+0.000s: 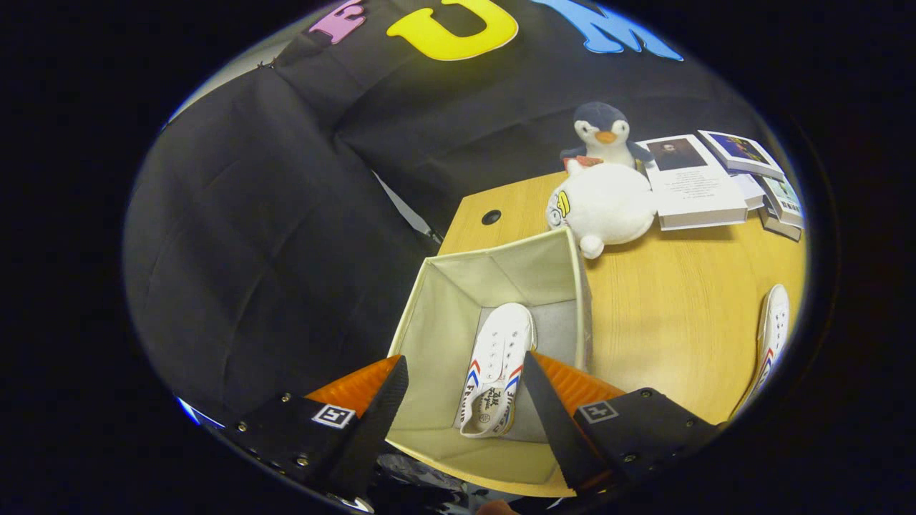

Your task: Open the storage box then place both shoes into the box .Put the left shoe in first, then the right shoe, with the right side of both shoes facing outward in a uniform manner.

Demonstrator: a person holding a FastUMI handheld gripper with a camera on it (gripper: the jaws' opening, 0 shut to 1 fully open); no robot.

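One shoe [496, 368] lying inside open fabric storage box [458, 286], seen between empty, parted gripper [465, 393] jaws; next likely fetching second shoe [773, 329], well off rightward on table [673, 307].

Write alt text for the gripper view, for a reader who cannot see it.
Open tongs hover above an open storage box with one white shoe lying inside. The second shoe lies on the wooden table beside it, with two plush toys and books beyond.
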